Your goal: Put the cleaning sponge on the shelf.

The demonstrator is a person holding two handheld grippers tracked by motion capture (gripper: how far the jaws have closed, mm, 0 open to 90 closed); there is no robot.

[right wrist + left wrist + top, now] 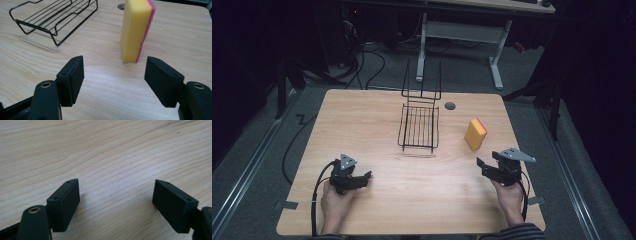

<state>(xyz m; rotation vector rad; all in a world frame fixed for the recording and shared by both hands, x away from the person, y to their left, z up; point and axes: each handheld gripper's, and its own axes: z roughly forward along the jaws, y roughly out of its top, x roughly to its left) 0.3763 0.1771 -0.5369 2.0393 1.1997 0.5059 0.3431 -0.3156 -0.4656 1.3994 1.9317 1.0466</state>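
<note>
Light wooden table [377,210] in a dim room, seen from above, with grey floor and cables around it. At the near edge, a person's two hands come in from the bottom, each holding a black two-jaw gripper. On the near left, the left gripper [364,176] sits low over bare wood; in its own view [116,203] its jaws are spread wide with nothing between them. On the near right, the right gripper [482,166] is also spread — its own view [114,80] shows both jaws apart around bare tabletop, gripping nothing. Just beyond it stands a yellow sponge with a pink scouring layer [475,134], upright on one narrow edge [135,30], close ahead of the jaws but not touching them. Farther back, near the table's middle, lies a black wire rack [419,127] — well apart from the sponge. Behind it, a small grey cable grommet [450,106] is set into the tabletop. Beyond the far edge stands a white-legged desk frame [462,32].
</note>
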